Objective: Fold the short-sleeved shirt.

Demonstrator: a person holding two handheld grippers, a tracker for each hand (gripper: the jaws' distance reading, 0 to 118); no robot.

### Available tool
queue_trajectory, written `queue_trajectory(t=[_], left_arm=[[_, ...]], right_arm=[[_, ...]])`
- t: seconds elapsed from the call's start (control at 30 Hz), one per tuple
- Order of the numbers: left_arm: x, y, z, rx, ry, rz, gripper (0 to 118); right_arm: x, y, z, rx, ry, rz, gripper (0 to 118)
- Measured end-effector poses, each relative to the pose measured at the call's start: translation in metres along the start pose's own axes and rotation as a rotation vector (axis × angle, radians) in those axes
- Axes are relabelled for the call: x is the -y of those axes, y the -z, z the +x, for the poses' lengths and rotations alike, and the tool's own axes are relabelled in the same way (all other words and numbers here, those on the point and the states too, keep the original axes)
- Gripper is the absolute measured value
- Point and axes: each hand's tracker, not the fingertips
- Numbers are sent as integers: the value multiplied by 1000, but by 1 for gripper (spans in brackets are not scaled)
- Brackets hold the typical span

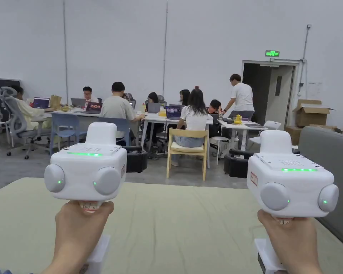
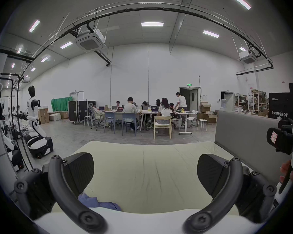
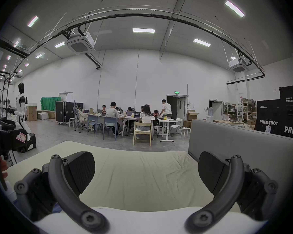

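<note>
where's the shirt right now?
In the left gripper view, a crumpled blue shirt lies on the pale green table cover at the near edge, low left, just below the left gripper, whose open jaws hold nothing.

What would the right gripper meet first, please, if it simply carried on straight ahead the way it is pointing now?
Probably nothing close. The right gripper, jaws wide open, points level over the pale green bed surface. Past the far edge comes open floor, then likely the wooden chair, though depth is hard to judge.
</note>
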Motion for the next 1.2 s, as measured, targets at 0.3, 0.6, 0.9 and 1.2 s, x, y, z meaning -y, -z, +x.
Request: queue_trajectory(t=[0.3,0.6,0.9,1.2], left_arm=[[-3,-11,4,11,10,19,118],[-3,-10,1,3,6,26,118],[-1,-8,-6,11,-17,3,118],[-6,-11,-8,7,-36,36,118]], right_arm=[[6,0,-1,-4,-9,-5,118],[6,-4,-9,22,-4,2,118],[1,-9,-12,8,-13,16,118],[-2,-7,-9,3,24,7,118]])
